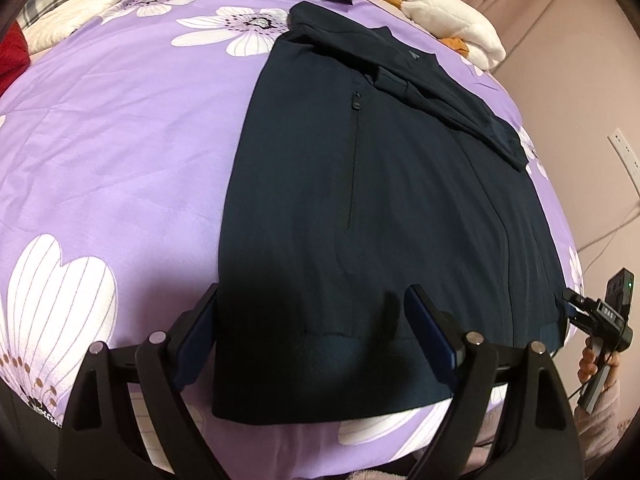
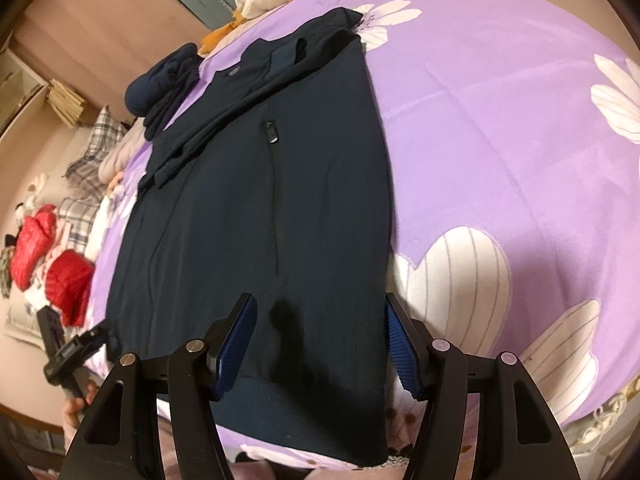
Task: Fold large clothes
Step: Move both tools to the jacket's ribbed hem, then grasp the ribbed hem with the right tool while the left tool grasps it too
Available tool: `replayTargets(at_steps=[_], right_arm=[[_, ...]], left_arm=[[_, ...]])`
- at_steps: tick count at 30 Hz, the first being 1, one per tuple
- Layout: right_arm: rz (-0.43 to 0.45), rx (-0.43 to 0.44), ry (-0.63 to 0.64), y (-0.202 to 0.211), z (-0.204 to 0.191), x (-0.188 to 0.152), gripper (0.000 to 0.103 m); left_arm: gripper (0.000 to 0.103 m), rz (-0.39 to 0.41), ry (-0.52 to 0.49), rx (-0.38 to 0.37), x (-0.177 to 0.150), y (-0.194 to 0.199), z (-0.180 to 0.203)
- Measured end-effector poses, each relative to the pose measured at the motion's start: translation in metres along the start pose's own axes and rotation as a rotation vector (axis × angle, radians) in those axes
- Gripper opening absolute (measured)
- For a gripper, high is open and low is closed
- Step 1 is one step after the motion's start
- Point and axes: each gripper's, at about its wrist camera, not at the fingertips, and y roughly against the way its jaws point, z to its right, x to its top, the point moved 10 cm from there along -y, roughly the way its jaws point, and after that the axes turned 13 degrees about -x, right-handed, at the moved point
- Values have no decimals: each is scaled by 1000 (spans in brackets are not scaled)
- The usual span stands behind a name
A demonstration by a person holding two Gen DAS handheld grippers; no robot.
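A smooth dark navy jacket (image 1: 384, 208) lies flat on the plush purple floral bedspread (image 1: 120, 152), both claws, left (image 1: 312, 328) and right (image 2: 318, 338), spread apart over its ribbed near hem.

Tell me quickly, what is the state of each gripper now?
Left gripper: open, fingers astride the dark navy jacket's hem corner, holding nothing.
Right gripper: open, fingers over the jacket's other hem corner, holding nothing.
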Motion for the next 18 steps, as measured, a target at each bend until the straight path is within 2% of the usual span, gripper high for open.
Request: replayTargets(at_steps=[6, 12, 18], right_arm=[[-13, 70, -15, 1, -4, 0, 65], [-41, 173, -61, 2, -2, -2, 65], [-60, 282, -140, 3, 4, -2, 65]], left_arm=[[88, -5, 43, -88, -4, 5, 5], [89, 7, 159, -274, -4, 11, 5], [89, 24, 218, -352, -2, 13, 8]])
